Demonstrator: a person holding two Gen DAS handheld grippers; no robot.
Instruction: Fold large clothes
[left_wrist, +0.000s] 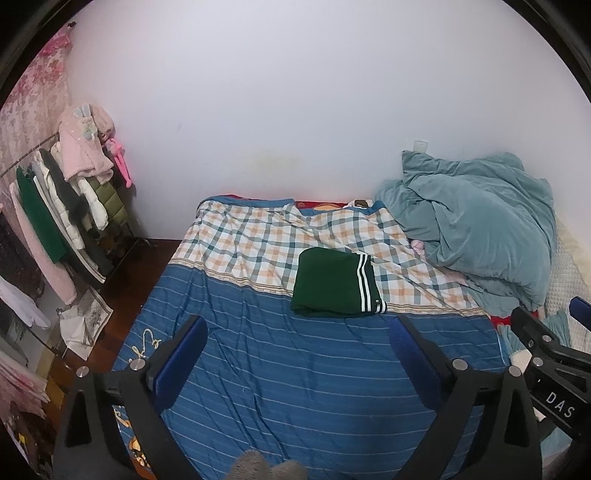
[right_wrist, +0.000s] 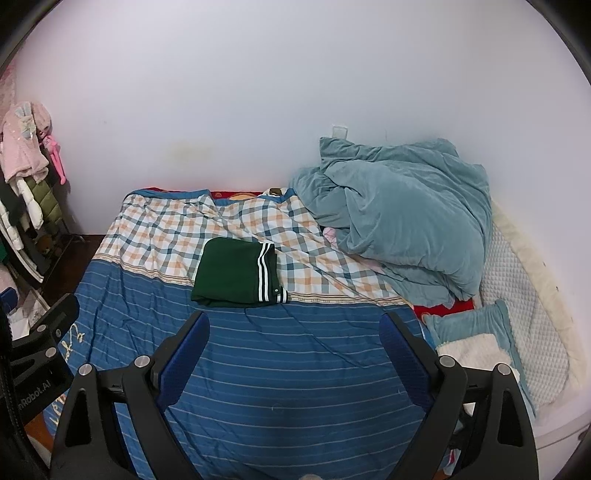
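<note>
A dark green garment (left_wrist: 334, 283) with white stripes lies folded into a compact rectangle on the bed, where the plaid part of the sheet meets the blue striped part (left_wrist: 295, 369). It also shows in the right wrist view (right_wrist: 238, 274). My left gripper (left_wrist: 297, 332) is open and empty, held above the blue striped sheet short of the garment. My right gripper (right_wrist: 293, 328) is open and empty too, also short of the garment. The right gripper's body shows at the right edge of the left wrist view (left_wrist: 546, 347).
A crumpled teal duvet (right_wrist: 402, 214) is piled at the bed's far right, with a teal and white pillow (right_wrist: 476, 339) below it. A clothes rack (left_wrist: 62, 206) with hanging garments stands left of the bed by the wall. Bags lie on the dark floor (left_wrist: 85, 325).
</note>
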